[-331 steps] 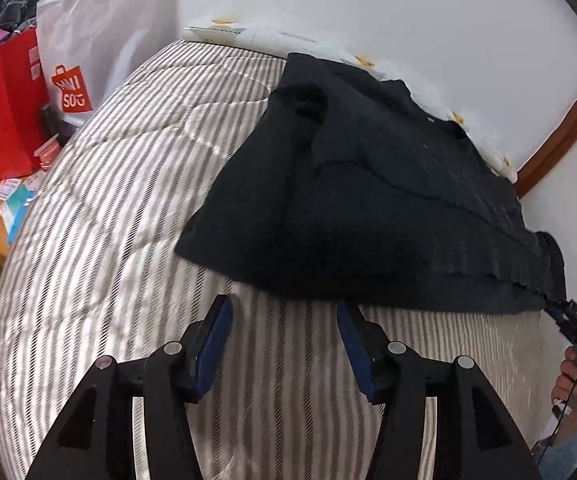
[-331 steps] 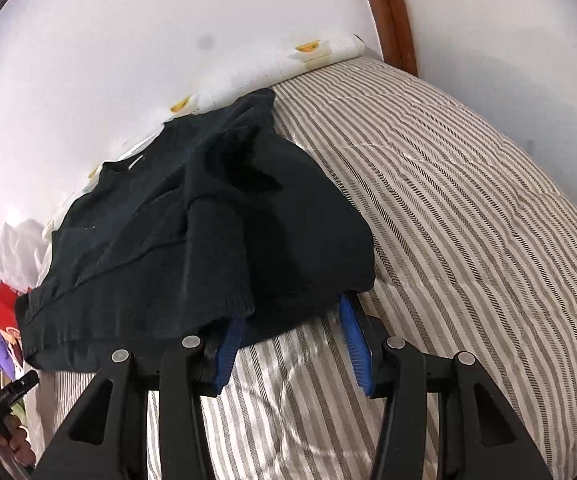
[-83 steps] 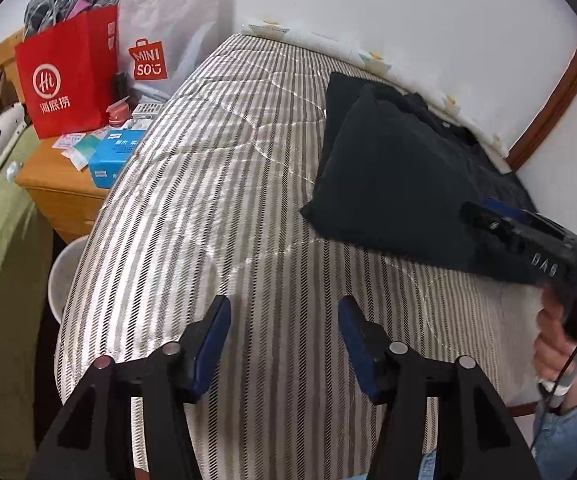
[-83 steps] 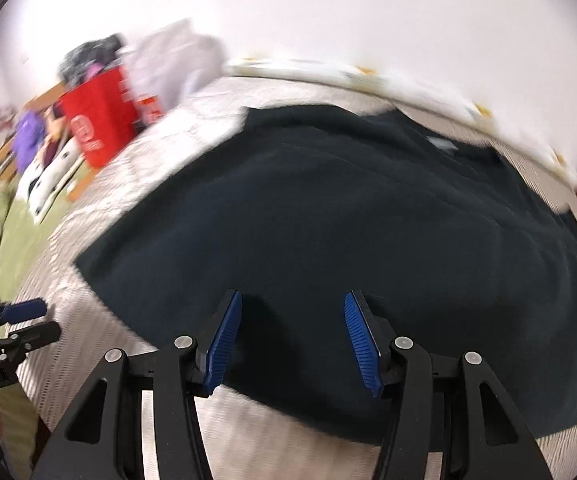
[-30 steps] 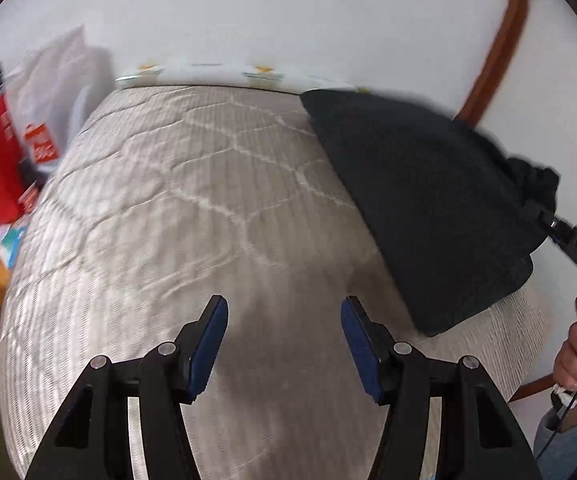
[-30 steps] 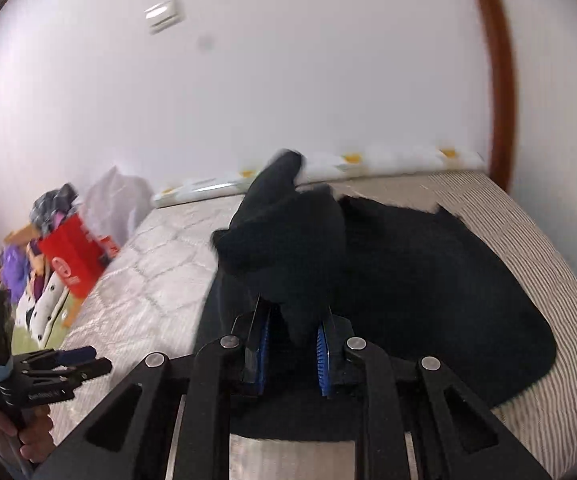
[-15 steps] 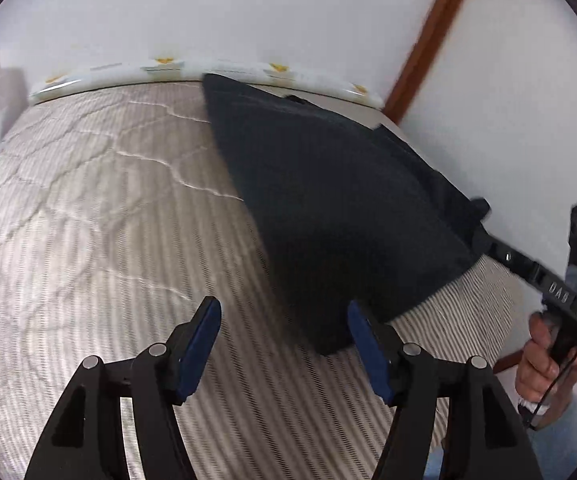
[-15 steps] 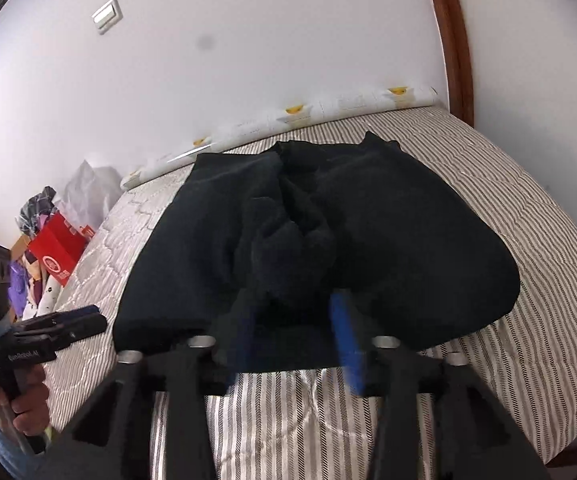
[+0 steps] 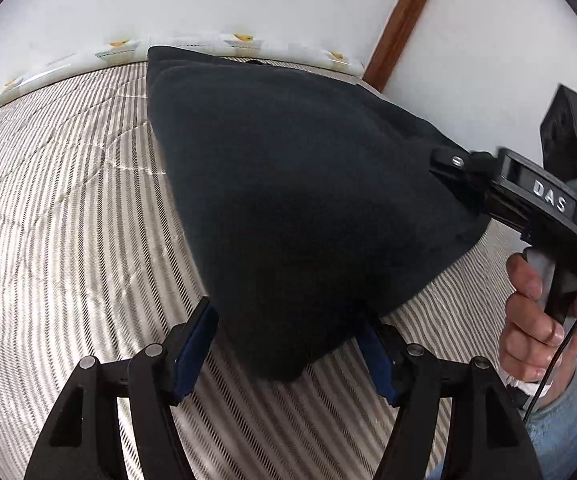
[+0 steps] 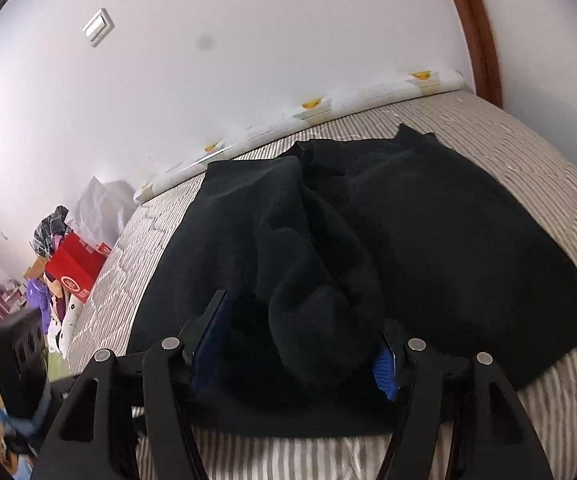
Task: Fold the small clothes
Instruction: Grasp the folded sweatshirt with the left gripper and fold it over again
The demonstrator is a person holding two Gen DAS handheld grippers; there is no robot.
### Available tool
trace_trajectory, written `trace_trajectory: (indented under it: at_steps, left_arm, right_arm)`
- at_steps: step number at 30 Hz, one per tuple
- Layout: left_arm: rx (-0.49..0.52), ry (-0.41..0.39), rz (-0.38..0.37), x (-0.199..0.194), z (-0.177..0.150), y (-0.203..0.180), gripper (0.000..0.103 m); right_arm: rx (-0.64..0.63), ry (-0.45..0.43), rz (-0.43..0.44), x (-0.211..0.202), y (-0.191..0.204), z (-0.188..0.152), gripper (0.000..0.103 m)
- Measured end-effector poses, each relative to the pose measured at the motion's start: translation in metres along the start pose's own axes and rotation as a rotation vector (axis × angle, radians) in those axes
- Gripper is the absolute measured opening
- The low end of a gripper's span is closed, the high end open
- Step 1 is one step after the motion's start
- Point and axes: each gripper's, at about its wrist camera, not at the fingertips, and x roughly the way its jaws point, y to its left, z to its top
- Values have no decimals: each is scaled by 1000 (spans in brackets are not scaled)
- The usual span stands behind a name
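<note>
Black garment (image 9: 308,184) is lying folded over on the striped bed (image 9: 68,200), toward the end near the white wall and the wooden door frame (image 9: 404,20). Its near corner is sitting between the jaws of the left hand-held gripper (image 9: 288,354); those jaws are standing apart after just opening a little, and the blue pads (image 9: 192,356) are not pressing on the cloth. Right hand-held gripper (image 10: 300,350) is coming in at the other near edge; its jaws have just been opening wide and are now apart, with a bunched fold of the garment (image 10: 368,248) lying loosely between them, not clamped. In the left wrist view the person's right hand (image 9: 536,320) is gripping the handle of that gripper, with a light blue sleeve (image 9: 564,428) showing. Along the wall a white rolled sheet with yellow prints (image 10: 328,110) is lying at the edge of the bed. Red bag (image 10: 76,272) and mixed clutter are sitting off the far left side.
</note>
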Motion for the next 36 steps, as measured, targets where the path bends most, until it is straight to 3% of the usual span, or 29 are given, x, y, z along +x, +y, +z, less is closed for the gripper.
trace_trajectory:
  at_steps: [4,5,8,10,15,18,21,25,31,34,36]
  left_arm:
    - [4,-3,13,8,2,-2,67]
    - [13,-2,19,9,2,-3,67]
    - [22,3,40,9,2,-7,67]
    - [40,3,74,11,3,-10,69]
    - [61,1,110,15,5,-16,70]
    - [75,5,100,15,5,-22,74]
    - [102,3,91,15,5,-35,74]
    - [133,-5,102,14,5,-54,74]
    - [133,-16,127,16,11,-73,70]
    - [99,-9,97,22,17,-76,61]
    - [85,-7,83,24,18,-79,53]
  right_arm:
    - [21,16,0,24,1,10,61]
    - [29,16,-2,30,1,13,55]
    - [-10,-6,-43,38,7,19,22]
    - [-53,-30,-39,35,12,23,18]
    - [-124,-190,-49,-12,6,36,12]
    - [-125,-289,-113,-43,-12,36,11]
    - [-93,-335,-192,-62,-38,30,11]
    - [-5,-283,-256,-57,-78,21,11]
    - [26,-195,-280,-41,-97,9,14]
    - [11,-185,-311,-47,-97,6,28]
    - [12,-186,-349,-56,-98,2,45]
